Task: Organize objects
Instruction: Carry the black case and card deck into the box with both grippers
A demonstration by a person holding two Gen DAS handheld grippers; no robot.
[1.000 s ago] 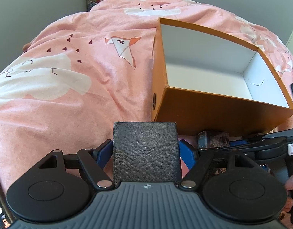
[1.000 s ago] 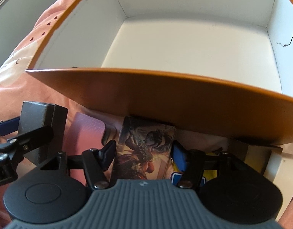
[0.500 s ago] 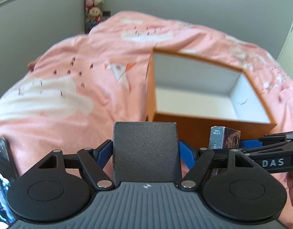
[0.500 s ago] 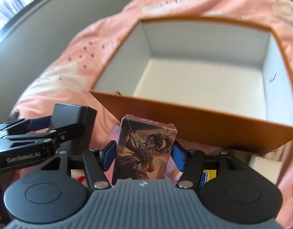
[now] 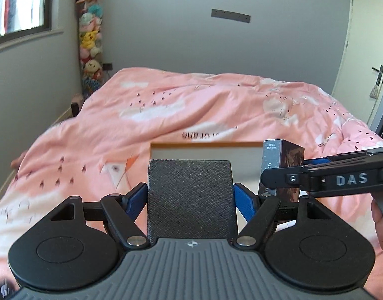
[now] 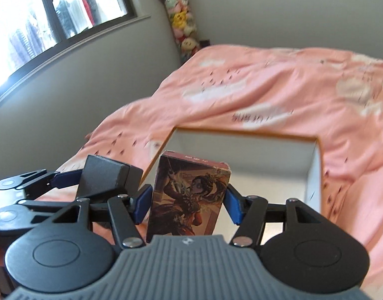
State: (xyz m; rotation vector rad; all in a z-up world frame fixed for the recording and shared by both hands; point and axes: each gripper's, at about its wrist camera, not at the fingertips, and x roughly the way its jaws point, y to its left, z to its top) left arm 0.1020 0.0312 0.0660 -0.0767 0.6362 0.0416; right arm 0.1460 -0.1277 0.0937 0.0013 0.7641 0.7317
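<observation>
The left tongs [image 5: 191, 195] are gripping a dark textured box [image 5: 191, 200] between blue pads, and the right tongs [image 6: 187, 201] are clamping an illustrated card box [image 6: 187, 200] upright. Both are hanging above the near edge of the open orange box [image 6: 313, 175], which is sitting on the pink duvet [image 5: 166, 115].

The two tools are crowding each other: in the left view the right tongs [image 5: 286, 175] are lying just beside the left ones, so they may well knock together on the way down. The card box is being pinched low on its sides, so a bump against the orange rim could tip it out. The duvet is soft, and pressing on the orange box's wall could tilt it.
</observation>
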